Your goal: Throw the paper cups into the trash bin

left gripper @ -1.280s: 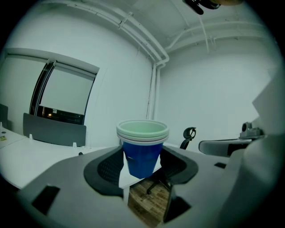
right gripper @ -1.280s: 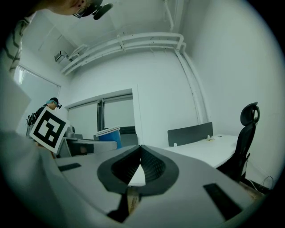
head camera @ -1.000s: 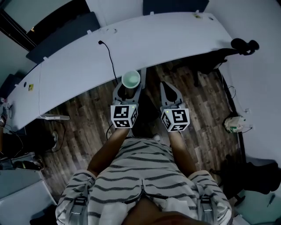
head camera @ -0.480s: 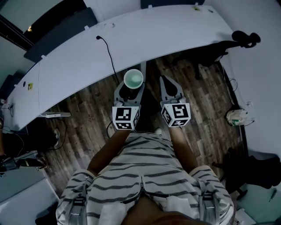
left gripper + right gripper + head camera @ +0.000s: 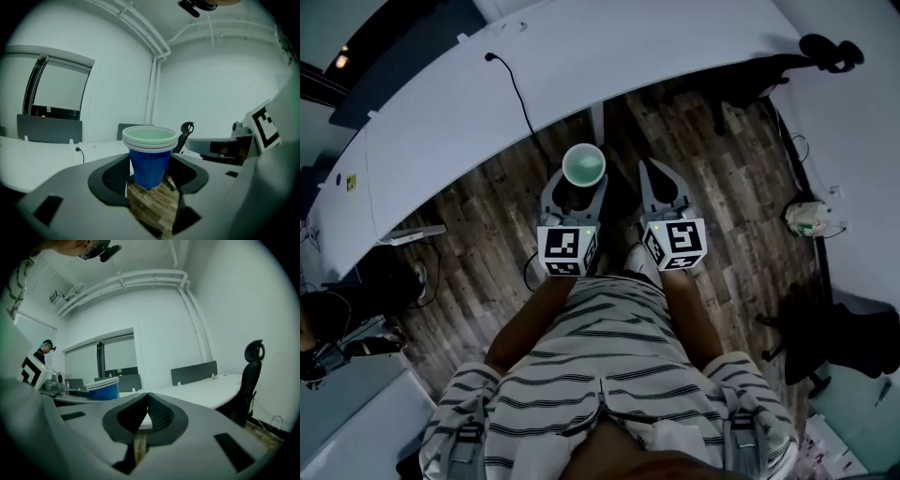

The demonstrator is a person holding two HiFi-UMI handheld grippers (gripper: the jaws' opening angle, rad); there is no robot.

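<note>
Between the jaws of the left gripper [image 5: 150, 163] stands a stack of cups [image 5: 150, 147], upright and mouth up, blue outside with pale rims nested one in another; the jaws are spread wide and their dark pads press the stack's lower sides from left and right, so the cups hang clear of the wood floor [image 5: 487, 234] seen beneath them. From the head view the stack sits just ahead of the person's striped shirt [image 5: 609, 366], over the floor and short of the curved white desk [image 5: 581, 66]; a black cable [image 5: 517, 94] lies across that desk; a black chair [image 5: 825, 52] stands near its right end. Beside the left gripper, close but not touching, is the right gripper [image 5: 146, 397]; its jaws are pressed together at the tips with nothing between them; in its own view the cups show off to the left, and a long desk with grey dividers [image 5: 194, 372] runs behind.
</note>
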